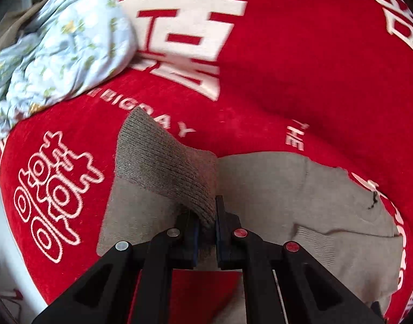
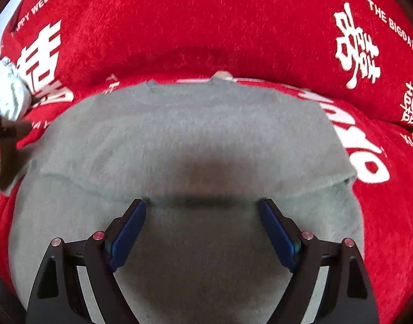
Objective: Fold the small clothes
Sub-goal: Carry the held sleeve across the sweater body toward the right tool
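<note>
- A red blanket (image 2: 206, 21) with white wedding lettering covers the whole surface.
- The grey sweater (image 2: 195, 135) lies spread on it, neckline at the far edge.
- Only the left wrist view shows the ribbed cuff (image 1: 163, 167), lifted off the sweater and pinched in the left gripper (image 1: 206, 222), whose jaws are closed tight on it.
- That view also shows a crumpled floral cloth (image 1: 60, 54) at the blanket's far left.
- The right gripper (image 2: 202, 205) hovers over the sweater, jaws spread wide, holding nothing.
</note>
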{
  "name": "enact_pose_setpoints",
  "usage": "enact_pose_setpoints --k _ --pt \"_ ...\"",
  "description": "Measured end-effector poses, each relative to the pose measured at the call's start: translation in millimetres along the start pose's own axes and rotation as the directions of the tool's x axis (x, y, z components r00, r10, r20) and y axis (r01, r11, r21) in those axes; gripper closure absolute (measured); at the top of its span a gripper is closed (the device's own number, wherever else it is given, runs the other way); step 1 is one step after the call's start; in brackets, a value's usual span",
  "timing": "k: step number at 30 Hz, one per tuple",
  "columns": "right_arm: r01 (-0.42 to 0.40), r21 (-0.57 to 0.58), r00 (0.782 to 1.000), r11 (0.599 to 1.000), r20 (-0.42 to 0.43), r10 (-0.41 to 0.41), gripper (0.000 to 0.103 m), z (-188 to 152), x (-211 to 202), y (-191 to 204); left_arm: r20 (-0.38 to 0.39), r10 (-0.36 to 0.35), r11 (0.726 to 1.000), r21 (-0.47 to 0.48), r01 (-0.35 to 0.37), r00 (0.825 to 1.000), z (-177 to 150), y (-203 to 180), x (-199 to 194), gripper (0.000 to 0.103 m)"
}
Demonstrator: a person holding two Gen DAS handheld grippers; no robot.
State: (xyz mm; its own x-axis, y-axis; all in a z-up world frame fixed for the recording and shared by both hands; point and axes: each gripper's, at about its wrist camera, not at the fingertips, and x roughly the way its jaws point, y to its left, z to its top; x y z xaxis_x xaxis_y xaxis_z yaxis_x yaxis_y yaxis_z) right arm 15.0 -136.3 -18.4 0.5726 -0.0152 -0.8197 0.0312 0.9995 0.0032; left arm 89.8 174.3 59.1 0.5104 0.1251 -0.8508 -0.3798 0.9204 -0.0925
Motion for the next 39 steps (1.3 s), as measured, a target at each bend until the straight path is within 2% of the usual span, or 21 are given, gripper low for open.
enact_pose_setpoints --k 2,7,22,39 --pt "0.007 -0.023 1.000 1.000 0.026 -0.007 0.014 -5.3 -0.9 1.9 0.000 -0.002 1.000 0.025 0.002 1.000 1.2 -15.3 -1.4 0.093" --pt "-0.016 -0.030 1.000 0.999 0.016 0.016 0.014 -6.2 -4.8 -0.4 -0.015 -0.021 0.998 0.066 0.021 1.000 -0.7 -48.1 -3.7 0.093" --pt "-0.040 -0.074 0.998 0.996 0.038 0.043 0.014 -30.4 -21.9 -17.0 -0.025 -0.041 0.977 0.207 0.046 0.999 -31.8 -134.5 -11.7 0.093" --pt "-0.059 -0.080 0.994 0.995 0.089 0.066 0.012 -41.3 -24.2 -21.4 -0.006 -0.060 0.929 0.365 0.058 0.998 -62.0 -217.1 -38.0 0.093"
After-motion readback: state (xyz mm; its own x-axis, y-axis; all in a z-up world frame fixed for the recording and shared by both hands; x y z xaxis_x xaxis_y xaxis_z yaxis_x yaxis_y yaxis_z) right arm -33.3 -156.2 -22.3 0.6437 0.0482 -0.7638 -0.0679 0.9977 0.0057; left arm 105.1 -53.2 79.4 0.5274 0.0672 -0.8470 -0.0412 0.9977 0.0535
